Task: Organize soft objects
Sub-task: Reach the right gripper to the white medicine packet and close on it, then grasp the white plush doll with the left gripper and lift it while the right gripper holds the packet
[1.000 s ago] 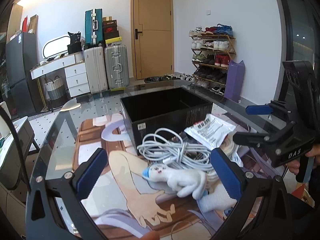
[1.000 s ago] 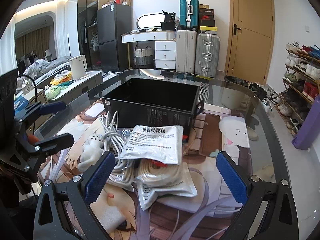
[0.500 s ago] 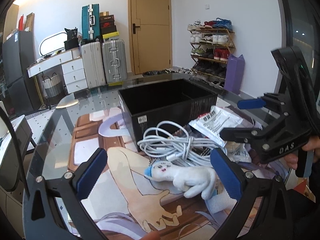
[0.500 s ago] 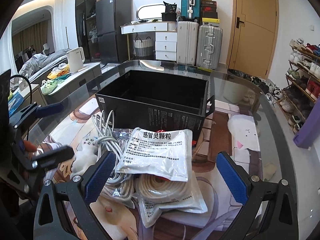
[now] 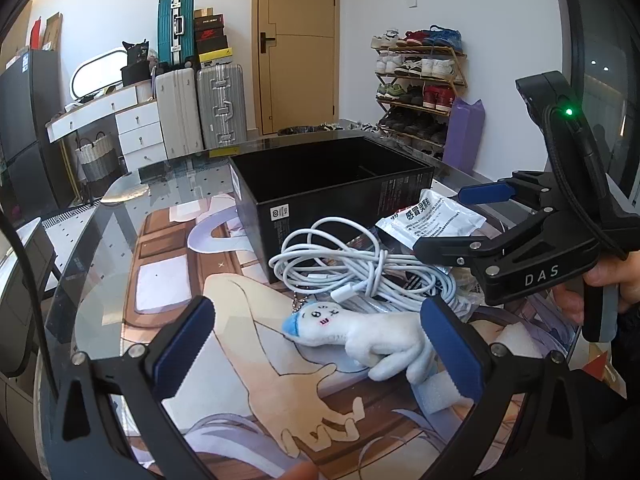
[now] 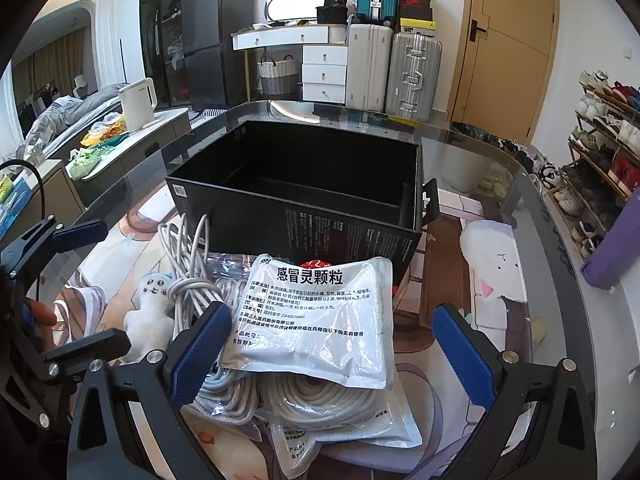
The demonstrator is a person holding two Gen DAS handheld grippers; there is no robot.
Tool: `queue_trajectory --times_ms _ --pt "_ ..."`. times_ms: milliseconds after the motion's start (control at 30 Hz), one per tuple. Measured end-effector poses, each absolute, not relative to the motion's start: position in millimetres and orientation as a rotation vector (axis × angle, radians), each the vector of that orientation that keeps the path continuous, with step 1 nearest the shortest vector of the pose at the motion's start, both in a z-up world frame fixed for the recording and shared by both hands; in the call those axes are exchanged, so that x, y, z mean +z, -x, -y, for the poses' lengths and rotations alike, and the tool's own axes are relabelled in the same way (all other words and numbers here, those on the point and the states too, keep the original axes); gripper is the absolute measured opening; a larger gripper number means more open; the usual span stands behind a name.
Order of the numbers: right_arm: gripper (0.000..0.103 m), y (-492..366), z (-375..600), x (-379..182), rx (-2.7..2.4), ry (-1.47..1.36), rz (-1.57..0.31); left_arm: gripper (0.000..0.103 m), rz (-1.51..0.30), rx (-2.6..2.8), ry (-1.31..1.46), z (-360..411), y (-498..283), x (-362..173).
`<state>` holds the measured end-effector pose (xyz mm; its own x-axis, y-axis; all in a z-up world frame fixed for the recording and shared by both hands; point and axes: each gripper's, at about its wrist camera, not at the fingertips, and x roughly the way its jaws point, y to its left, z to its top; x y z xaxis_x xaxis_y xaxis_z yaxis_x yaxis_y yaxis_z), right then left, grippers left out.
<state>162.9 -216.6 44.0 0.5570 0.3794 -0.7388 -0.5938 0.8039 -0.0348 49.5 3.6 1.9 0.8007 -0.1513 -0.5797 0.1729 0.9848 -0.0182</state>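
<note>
The left claw sits spread wide at the bottom of the left wrist view, holding nothing. Between its blue pads lies a white plush with a drawn face and a blue tip, flat on the table, just short of the right-hand pad. A bead chain runs from the plush's head toward a tangle of white cable just behind it, in the centre of the frame. Behind the cable stands an open black box, its inside dark. To the right of the box a white sachet with printed text rests on the pile. A piece of white foam lies under the plush's legs at lower right.

The right claw enters from the right edge of that view, held by a hand; its fingers stand apart over the sachet, gripping nothing.

In the right wrist view the right claw is likewise spread, low in the frame, with the sachet lying between its pads, close to the left one. Under the sachet sit bagged coils of pale cord. The cable and the plush lie at centre left, the box behind them in mid-frame. The left claw shows at the left edge, fingers apart.
</note>
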Motion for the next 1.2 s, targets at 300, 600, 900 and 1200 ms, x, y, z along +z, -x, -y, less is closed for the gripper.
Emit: queue_trajectory --times_ms 300,600,900,1200 --pt "0.103 -162.9 208.7 44.6 0.552 0.339 -0.787 0.103 -0.623 -0.178 -0.045 -1.3 -48.3 0.0" --pt "0.101 -169.2 198.6 46.7 0.533 0.372 -0.806 0.103 -0.626 -0.178 -0.049 -0.8 -48.3 0.1" --pt "0.067 -156.4 215.6 44.9 0.606 0.322 -0.803 0.103 -0.628 -0.181 -0.056 -0.9 -47.2 -1.1" --pt "0.063 -138.6 247.6 48.5 0.624 0.220 -0.751 0.103 -0.633 -0.185 -0.065 0.4 -47.3 -0.6"
